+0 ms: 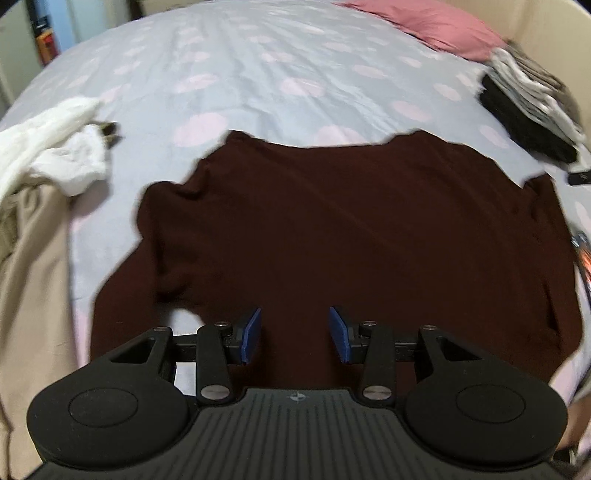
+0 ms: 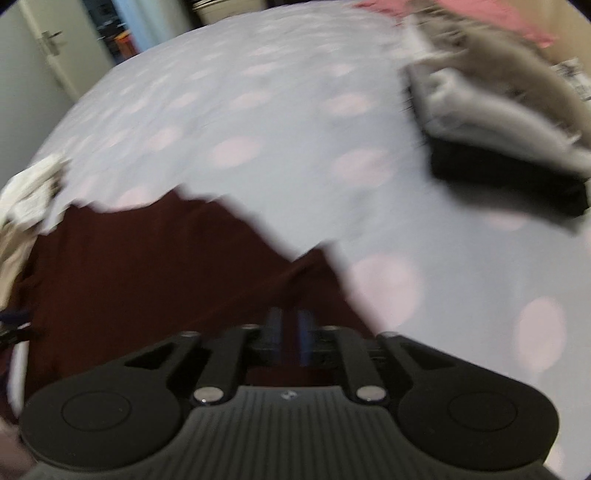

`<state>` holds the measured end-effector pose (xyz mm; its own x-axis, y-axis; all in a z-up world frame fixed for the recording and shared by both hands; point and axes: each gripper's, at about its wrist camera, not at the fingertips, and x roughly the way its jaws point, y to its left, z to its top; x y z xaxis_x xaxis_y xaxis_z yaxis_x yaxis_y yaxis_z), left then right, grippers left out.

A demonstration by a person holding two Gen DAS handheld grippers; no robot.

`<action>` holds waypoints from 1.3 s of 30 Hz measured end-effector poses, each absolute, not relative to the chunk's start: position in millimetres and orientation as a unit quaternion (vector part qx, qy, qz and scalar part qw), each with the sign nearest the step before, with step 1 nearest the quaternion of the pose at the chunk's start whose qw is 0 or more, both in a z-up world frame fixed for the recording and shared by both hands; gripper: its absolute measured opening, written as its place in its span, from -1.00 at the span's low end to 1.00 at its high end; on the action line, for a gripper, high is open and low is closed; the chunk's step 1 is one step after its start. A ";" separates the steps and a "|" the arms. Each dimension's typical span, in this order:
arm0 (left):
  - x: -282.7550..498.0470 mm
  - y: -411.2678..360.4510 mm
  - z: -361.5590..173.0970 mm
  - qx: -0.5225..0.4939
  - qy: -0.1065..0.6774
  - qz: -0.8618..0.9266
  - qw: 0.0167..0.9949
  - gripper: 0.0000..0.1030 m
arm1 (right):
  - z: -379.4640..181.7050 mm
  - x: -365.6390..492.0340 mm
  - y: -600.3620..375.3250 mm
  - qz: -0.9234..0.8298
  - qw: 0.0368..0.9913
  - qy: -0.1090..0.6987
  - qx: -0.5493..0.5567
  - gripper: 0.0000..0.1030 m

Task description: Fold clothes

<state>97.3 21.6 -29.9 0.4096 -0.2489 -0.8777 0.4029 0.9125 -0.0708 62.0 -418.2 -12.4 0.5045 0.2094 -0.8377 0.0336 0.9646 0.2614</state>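
Note:
A dark maroon garment (image 1: 351,229) lies spread flat on the dotted bed sheet (image 1: 258,74). My left gripper (image 1: 295,332) hovers over its near part, blue pads wide apart and nothing between them. The right wrist view is blurred by motion. There my right gripper (image 2: 290,332) sits over the garment's right edge (image 2: 147,266), where a ridge of cloth runs up from the fingers. Its pads stand a narrow gap apart, and I cannot make out any cloth pinched in the gap.
A pile of white clothes (image 1: 55,147) and a beige garment (image 1: 33,277) lie at the left. A stack of folded clothes (image 2: 498,147) sits at the far right, black at the bottom. A pink pillow (image 1: 436,26) lies at the bed's far end.

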 end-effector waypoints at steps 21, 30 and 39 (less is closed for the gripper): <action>-22.2 -84.9 -48.4 0.197 0.463 -0.440 0.744 -0.11 | -48.0 -13.9 -298.5 0.170 0.803 0.570 0.034 -0.79; -19.9 -86.8 -63.3 0.229 0.480 -0.416 0.738 -0.99 | -20.7 -33.5 -319.7 0.167 0.820 0.548 0.005 -0.88; -20.1 -79.5 -46.5 0.224 0.467 -0.410 0.751 -1.00 | 9.2 -59.0 -383.7 0.109 0.820 0.560 -0.044 -0.89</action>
